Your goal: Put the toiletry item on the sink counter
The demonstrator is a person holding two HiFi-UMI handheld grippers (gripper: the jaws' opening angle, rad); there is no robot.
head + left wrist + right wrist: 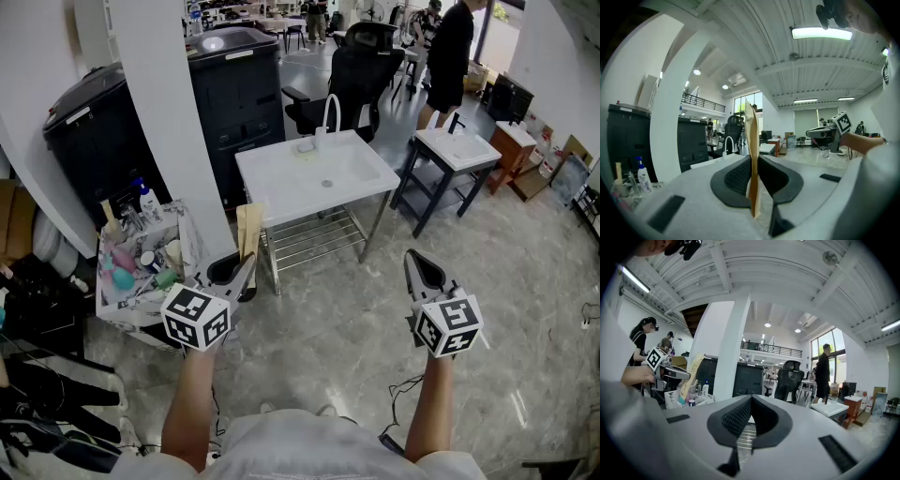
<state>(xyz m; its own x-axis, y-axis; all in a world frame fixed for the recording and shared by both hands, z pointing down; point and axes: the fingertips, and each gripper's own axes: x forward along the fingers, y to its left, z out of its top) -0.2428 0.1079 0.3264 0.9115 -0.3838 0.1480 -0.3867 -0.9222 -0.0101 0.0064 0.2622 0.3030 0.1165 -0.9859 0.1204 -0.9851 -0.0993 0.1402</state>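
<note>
A flat tan packet (248, 228) stands upright between the jaws of my left gripper (245, 269), which is shut on it. In the left gripper view the packet (751, 126) rises well above the pads, and the left gripper (753, 163) pinches its lower part. The white sink counter (281, 187) with a white faucet (328, 112) stands ahead, beyond the packet. My right gripper (412, 255) hovers over the floor to the right of the sink, shut, with nothing between its tips (751, 400). From the right gripper view the packet (693, 373) shows at the left.
A basket of toiletries (111, 298) sits at the left, beside a white pillar (178, 112). Black bins (239, 84) and an office chair (361, 70) stand behind the sink. A second small sink (459, 148) is at the right, with a person (450, 56) near it.
</note>
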